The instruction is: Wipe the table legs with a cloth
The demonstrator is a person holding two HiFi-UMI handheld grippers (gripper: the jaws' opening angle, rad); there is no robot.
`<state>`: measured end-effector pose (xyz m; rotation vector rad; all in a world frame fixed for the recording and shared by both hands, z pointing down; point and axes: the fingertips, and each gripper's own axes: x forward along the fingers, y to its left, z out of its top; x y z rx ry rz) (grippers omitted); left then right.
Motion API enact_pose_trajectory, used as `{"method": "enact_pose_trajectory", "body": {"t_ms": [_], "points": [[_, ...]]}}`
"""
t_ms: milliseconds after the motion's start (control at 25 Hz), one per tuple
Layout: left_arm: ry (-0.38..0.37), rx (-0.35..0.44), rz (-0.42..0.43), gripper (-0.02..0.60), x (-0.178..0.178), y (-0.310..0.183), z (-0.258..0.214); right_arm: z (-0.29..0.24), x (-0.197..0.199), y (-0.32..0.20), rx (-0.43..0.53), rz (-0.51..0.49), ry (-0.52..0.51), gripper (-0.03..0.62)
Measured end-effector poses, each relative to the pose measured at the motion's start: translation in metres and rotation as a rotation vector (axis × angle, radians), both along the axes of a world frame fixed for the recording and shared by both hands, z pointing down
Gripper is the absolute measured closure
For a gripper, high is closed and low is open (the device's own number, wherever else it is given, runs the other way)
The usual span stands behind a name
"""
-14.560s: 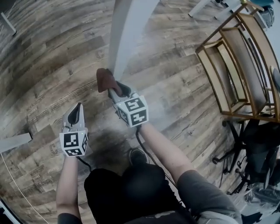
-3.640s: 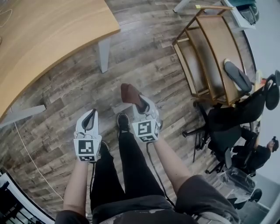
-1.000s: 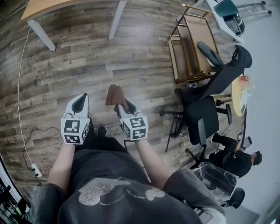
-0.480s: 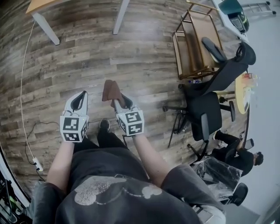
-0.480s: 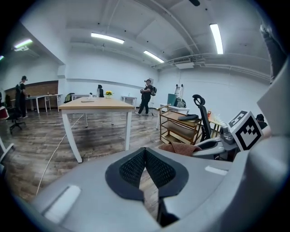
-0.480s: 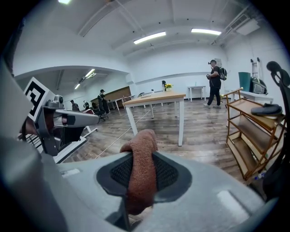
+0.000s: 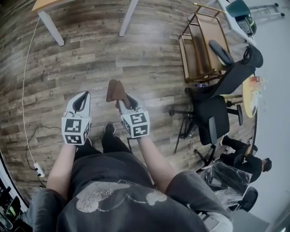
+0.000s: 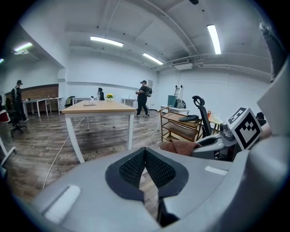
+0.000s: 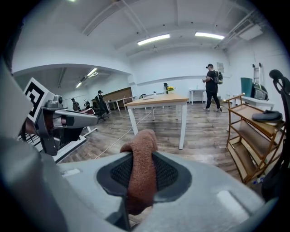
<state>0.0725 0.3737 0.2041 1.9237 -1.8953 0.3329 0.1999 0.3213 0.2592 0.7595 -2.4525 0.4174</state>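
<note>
From my remote seat I see the right gripper (image 7: 118,100) with its fingers (image 9: 168,174) pinching the cloth (image 9: 141,158). It is a rust-brown terry cloth, thick and nubbly, bunched into a narrow fold. Its rounded upper end stands above the black mesh pads and leans slightly toward 11 o'clock, while the lower end hangs down in the gap beneath them. In the head view the cloth juts out from the gripper's tip toward 12 o'clock, held in the air over the plank floor (image 7: 149,59).

The left gripper (image 7: 81,97) sits at 9 o'clock of the right one, near it but apart. Its fingers (image 8: 131,170) are pressed together at the tip with nothing between them.

The table (image 7: 45,3), with a wooden top and white legs, lies well apart from both grippers, up at 11 o'clock in the head view. Only a corner and two legs show there. Neither gripper nor the cloth touches a leg.

A wooden shelf cart (image 7: 199,50) stands at 2 o'clock, a black office chair (image 7: 213,118) at 3 o'clock, and a white cable (image 7: 25,81) trails along the floor at 9 o'clock
</note>
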Motion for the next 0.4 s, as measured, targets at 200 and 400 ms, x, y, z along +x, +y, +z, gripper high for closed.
{"method": "enact_pose_trajectory", "body": {"t_ms": [200,400], "points": [[0.002,0.017,-0.032,0.562,-0.007,0.006,-0.014,-0.008,-0.003,0.006,0.015,-0.020,0.000,0.513],[-0.016,0.062,-0.024,0.563,-0.008,0.006,-0.043,-0.016,0.000,0.014,0.014,-0.019,0.009,0.513]]}}
